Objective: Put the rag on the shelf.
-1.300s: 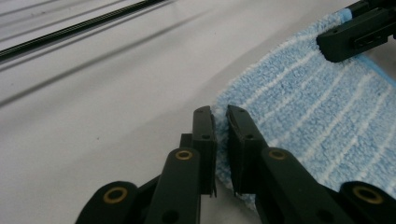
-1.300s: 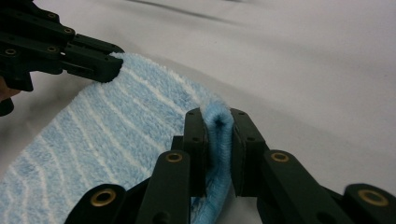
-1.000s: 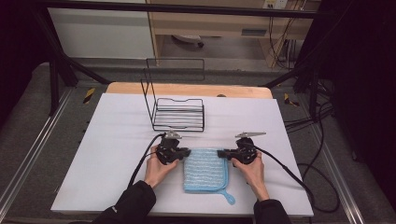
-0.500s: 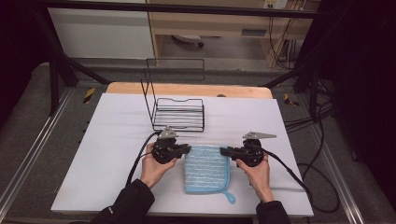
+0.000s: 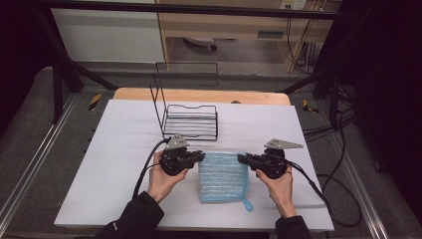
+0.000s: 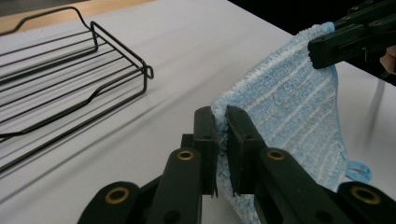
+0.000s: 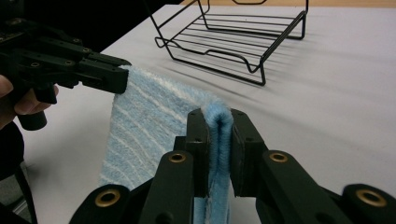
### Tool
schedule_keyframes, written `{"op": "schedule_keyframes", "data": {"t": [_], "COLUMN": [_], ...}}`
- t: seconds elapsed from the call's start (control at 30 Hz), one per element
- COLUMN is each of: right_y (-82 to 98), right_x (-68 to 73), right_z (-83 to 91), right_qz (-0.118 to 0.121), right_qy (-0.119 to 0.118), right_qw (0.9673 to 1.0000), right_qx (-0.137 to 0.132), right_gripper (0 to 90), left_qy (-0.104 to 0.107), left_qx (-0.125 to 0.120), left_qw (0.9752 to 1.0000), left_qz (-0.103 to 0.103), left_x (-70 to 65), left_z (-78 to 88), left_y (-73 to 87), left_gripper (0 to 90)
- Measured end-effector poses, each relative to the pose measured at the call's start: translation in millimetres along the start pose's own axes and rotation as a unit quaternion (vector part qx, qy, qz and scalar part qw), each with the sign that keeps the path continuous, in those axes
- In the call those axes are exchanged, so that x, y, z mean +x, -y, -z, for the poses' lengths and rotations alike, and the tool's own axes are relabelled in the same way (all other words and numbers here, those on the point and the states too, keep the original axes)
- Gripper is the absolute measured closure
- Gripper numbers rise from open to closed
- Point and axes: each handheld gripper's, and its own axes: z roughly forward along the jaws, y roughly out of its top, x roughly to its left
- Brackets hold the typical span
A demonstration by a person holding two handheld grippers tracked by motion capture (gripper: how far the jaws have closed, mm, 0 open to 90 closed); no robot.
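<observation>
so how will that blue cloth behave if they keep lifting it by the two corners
Probably floppy: the blue cloth sags between the left gripper and the right gripper. Likely light, since small pinches on its corners carry it. Its fluffy pile should resist slipping, though the loop may dangle and snag.

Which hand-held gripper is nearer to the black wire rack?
The left hand-held gripper. It holds the blue cloth just in front of the wire rack; the right hand-held gripper grips the cloth's other corner, farther to the right.
</observation>
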Motion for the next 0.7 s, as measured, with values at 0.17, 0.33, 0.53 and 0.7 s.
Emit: {"op": "schedule_keyframes", "data": {"t": [0.17, 0.33, 0.53, 0.7], "right_y": [-3.2, -7.2, -13.2, -17.5], "right_x": [2.4, 6.1, 14.2, 21.1], "right_z": [5.1, 11.5, 19.6, 25.4], "right_qz": [0.007, 0.016, 0.032, 0.044], "right_qy": [0.001, 0.005, 0.009, 0.012], "right_qw": [0.9999, 0.9996, 0.9986, 0.9973], "right_qx": [-0.011, -0.023, -0.042, -0.057], "right_gripper": [80.6, 80.7, 80.8, 80.8], "left_qy": [-0.001, -0.001, -0.001, -0.001], "left_qx": [-0.011, -0.024, -0.040, -0.053], "left_qw": [0.9999, 0.9995, 0.9989, 0.9981], "left_qz": [-0.012, -0.020, -0.027, -0.030], "left_x": [-5.8, -11.8, -16.1, -18.9], "left_z": [6.7, 13.7, 22.3, 29.2], "left_y": [-5.4, -10.9, -16.6, -20.9], "left_gripper": [83.1, 83.2, 83.3, 83.4]}}
